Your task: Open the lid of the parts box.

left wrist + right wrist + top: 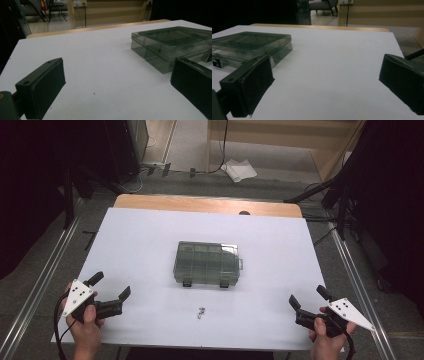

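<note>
Resting near the front edge of the white surface [150,235]: left tongs [112,286] at front-left corner, right tongs [309,298] at front-right, each held in a hand. Both spread wide, nothing between the jaws, jaws pointing inward and away toward the middle. Small dark bits [201,312], prob. screws or similar, too small to tell, lie btwn the two tongs, just ahead of the front edge, apart from both. Further in, mid-surface: clear grey plastic compartment box [207,263], lid down, two dark latches on its near side, well apart from both tongs. Left gripper view has box [172,45] ahead-right; right gripper view has it [249,47] ahead-left. Beyond: bare wood strip [200,203] of surface at far edge, then floor w/ cables.
</note>
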Action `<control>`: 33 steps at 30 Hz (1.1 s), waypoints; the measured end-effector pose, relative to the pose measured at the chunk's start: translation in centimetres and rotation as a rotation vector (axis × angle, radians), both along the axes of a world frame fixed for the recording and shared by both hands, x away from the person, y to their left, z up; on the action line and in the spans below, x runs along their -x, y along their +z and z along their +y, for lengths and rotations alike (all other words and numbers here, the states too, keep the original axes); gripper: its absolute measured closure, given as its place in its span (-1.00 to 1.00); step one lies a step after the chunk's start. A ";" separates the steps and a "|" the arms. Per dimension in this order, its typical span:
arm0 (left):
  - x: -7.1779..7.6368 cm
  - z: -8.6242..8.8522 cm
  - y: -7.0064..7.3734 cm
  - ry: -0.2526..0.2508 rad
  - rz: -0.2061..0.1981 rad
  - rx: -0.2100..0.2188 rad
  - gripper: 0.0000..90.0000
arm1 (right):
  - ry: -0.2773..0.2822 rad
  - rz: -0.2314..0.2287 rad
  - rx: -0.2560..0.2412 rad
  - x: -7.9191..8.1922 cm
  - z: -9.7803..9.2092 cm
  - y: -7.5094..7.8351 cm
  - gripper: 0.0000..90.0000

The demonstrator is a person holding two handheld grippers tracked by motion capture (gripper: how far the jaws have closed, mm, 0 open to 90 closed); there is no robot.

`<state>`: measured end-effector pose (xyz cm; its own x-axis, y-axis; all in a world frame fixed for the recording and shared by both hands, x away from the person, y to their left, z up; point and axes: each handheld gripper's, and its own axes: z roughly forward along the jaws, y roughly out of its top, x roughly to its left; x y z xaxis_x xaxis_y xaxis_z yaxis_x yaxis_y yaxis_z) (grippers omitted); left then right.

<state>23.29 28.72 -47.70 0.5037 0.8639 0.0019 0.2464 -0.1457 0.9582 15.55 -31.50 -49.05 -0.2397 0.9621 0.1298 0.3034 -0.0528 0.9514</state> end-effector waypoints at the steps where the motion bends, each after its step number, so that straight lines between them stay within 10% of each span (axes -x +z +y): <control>1: 0.0 -0.1 0.0 0.001 0.003 -0.002 -1.00 | 0.008 0.004 0.004 -0.1 0.2 -0.1 -1.00; 20: -0.3 -0.6 0.1 -0.001 0.030 0.043 -1.00 | 0.083 0.052 0.000 -1.3 3.1 -0.5 -1.00; 33: -0.4 -4.7 -0.4 -0.080 0.067 0.016 -1.00 | 0.155 0.092 0.025 -2.2 7.1 -1.1 -1.00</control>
<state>23.65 24.05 -48.13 0.5694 0.8207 -0.0474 0.2980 -0.1523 0.9423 17.74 -24.37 -50.19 -0.3736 0.9178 0.1347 0.3918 0.0245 0.9197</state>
